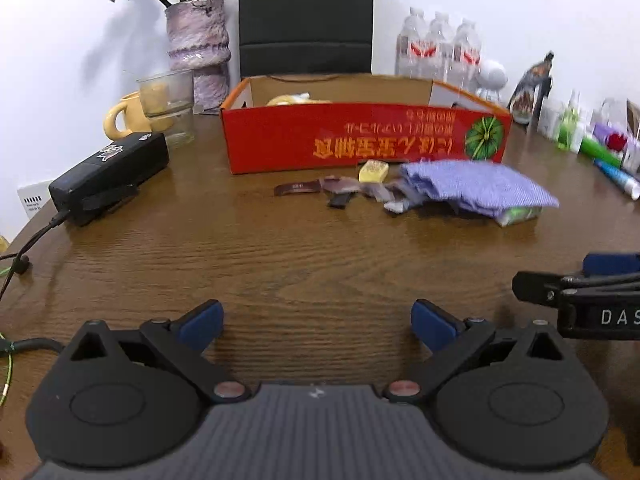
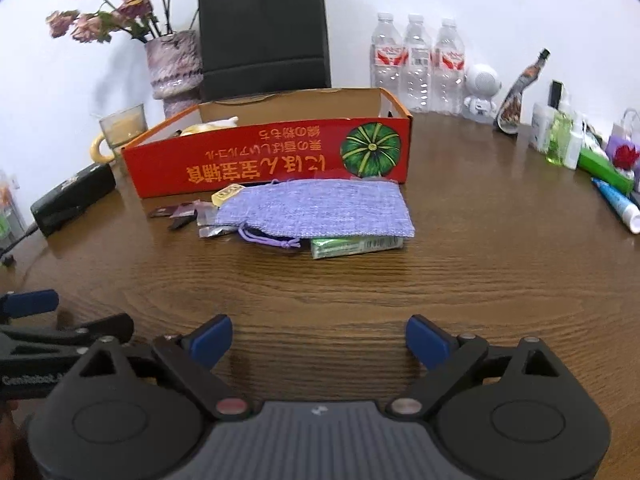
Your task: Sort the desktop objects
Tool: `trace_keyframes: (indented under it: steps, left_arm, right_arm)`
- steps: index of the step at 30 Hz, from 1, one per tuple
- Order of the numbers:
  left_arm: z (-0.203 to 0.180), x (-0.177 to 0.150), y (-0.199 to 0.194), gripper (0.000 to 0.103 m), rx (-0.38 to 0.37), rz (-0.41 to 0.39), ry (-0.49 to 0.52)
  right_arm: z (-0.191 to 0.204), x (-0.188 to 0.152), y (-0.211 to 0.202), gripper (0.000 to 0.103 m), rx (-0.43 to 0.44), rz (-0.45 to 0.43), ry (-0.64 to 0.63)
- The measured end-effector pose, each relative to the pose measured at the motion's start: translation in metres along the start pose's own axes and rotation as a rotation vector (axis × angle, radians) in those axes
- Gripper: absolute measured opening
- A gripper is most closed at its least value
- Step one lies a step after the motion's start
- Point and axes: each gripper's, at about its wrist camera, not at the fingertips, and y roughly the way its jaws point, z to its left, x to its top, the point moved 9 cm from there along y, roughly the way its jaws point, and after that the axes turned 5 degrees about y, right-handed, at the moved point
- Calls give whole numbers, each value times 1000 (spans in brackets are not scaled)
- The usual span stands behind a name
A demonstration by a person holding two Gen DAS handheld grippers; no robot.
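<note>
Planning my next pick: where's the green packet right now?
In the right wrist view, the green packet lies on the table, half under the purple pouch's near right corner, before the red box.

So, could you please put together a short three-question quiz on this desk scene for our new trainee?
1. True or false: both the left gripper and the right gripper are open and empty.
2. What partly covers the green packet? A) the purple drawstring pouch B) the red cardboard box C) a mug
3. How many water bottles stand at the wall?

Key: 1 true; 2 A; 3 three.
</note>
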Motion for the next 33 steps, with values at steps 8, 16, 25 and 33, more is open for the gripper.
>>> trace_keyframes:
  steps: [8,16,25,33]
  left_arm:
    - [-3,-4,4,103,8,22,7]
    - [-3,-4,4,103,7,22,6]
    - [-3,-3,3,103,6,19,4]
    - [13,62,18,93,-98,-61,-101]
  right_arm:
    - [2,-4,5,103,-47,5,-33]
    - [2,-4,6,103,-51,6,-32]
    - [1,-4,6,103,-51,5,-33]
    - [-17,39,-4,93,58,-24,63]
